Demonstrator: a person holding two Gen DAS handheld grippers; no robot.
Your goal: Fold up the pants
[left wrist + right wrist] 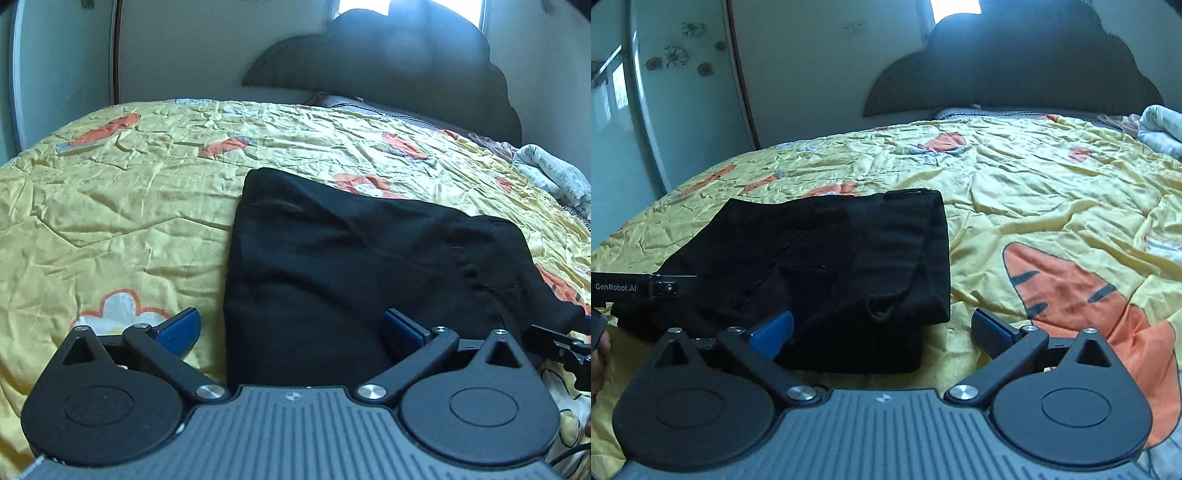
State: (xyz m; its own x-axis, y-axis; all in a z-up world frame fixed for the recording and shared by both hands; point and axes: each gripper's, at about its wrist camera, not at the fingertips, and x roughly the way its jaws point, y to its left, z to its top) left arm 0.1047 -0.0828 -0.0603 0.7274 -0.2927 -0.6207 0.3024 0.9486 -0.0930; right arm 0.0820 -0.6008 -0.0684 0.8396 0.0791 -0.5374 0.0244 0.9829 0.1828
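Now both the left hand-held gripper [291, 328] and right hand-held gripper [882, 328] stand apart over the folded black cotton pants [369, 258], so each should lift straight off without snagging the near edge.

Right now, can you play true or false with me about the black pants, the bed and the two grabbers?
1. The folded black fabric pants lie on a yellow quilted bedspread with orange carrot prints. True.
2. The left gripper is clamped shut on the pants. False: its jaws stand wide open.
3. The right gripper is open. True.
4. The dark cloud-shaped headboard is bright red. False: it is dark grey.
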